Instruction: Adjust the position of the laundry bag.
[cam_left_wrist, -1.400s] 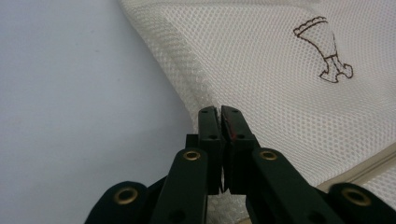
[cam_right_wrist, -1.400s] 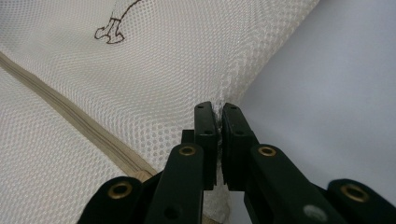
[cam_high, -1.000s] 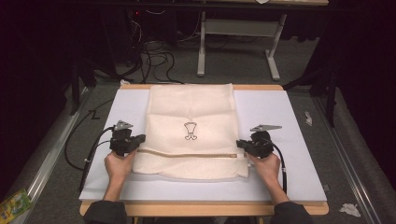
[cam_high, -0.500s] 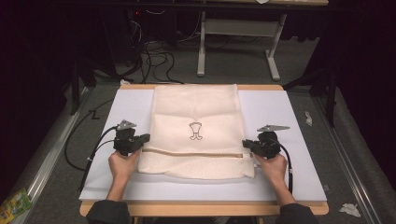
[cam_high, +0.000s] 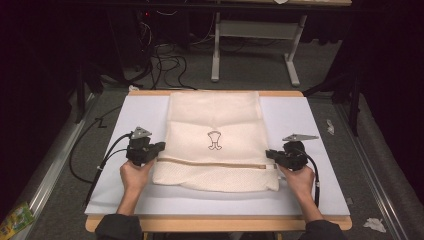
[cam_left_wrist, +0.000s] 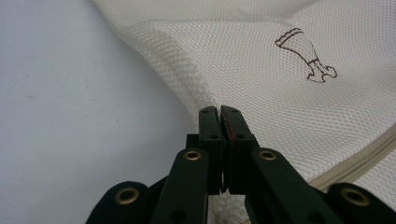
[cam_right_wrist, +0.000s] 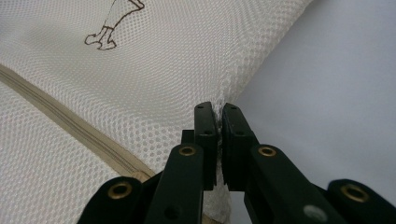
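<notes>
- Lying flat mid-tabletop is the mesh bag (cam_high: 215, 145), its zipper (cam_high: 210, 163) running across near my edge.
- I have the left tool (cam_high: 156, 150) clamped on the bag's left edge.
- I have the right tool (cam_high: 270, 155) clamped on its right edge.
- Beneath it is the white tabletop (cam_high: 310, 120).

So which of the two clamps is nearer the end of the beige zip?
The right gripper: it pinches the mesh bag beside the zip end; the left gripper grips higher.

We list a white mat (cam_high: 300, 120) across the wooden table (cam_high: 215, 223), cables (cam_high: 160, 60) beyond its far edge, paper scraps (cam_high: 374, 224) off its right corner.
</notes>
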